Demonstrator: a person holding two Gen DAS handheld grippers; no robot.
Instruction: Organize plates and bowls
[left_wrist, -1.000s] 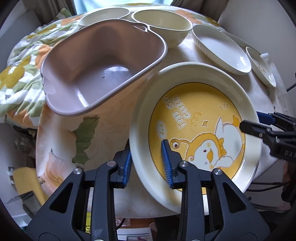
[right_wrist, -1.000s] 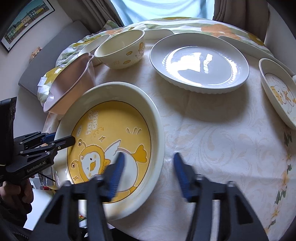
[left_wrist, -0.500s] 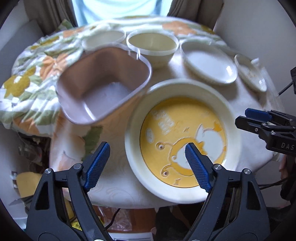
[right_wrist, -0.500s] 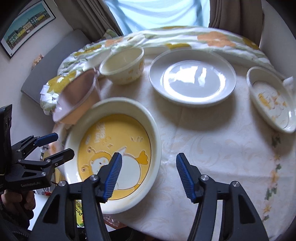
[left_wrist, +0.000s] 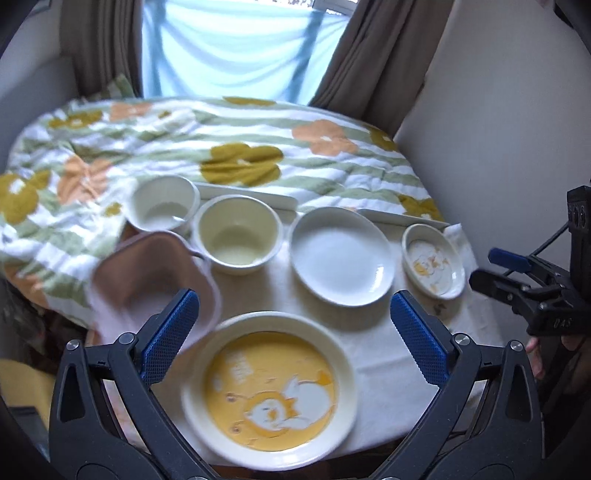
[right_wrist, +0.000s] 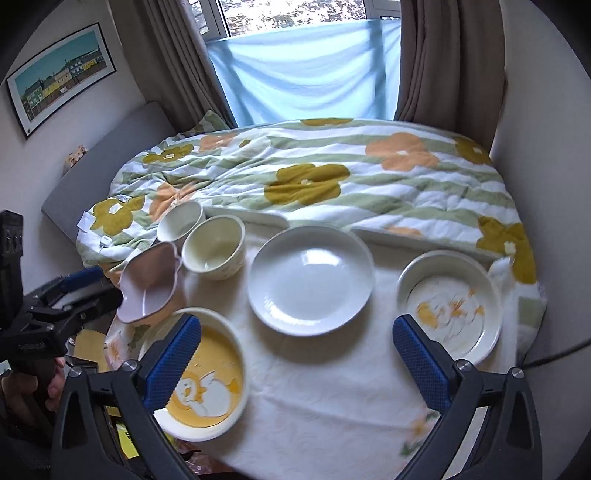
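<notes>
1. While both tools hung above the table's near edge, the left gripper (left_wrist: 293, 321) had its blue pads spread wide with nothing between them, and the right gripper (right_wrist: 295, 352) was likewise wide apart and empty.
2. Lying free on the white tablecloth (right_wrist: 325, 387) at the near left, the yellow chick plate (left_wrist: 269, 391) was just beside the pink dish (left_wrist: 147, 273), which overhung the table's left side.
3. Behind it stood two cream bowls, the left bowl (left_wrist: 162, 208) and the right bowl (left_wrist: 236, 234) touching or nearly so, then the white plate (right_wrist: 310, 275) in the middle and the small chick plate (right_wrist: 448, 306) at the far right.
4. My judgement is that the step in hand was choosing the next piece to stack. Doing it well meant taking a plate by its rim, one pad under and one over, lifting it level, and lowering it centred so that nothing slid toward the edge.
5. Compared with a second ago, the left gripper's pads no longer closed on the yellow plate's rim; they had opened.
6. Both cameras had drawn back and up, so the whole row of dishes and the floral quilt (right_wrist: 332, 177) now showed.
</notes>
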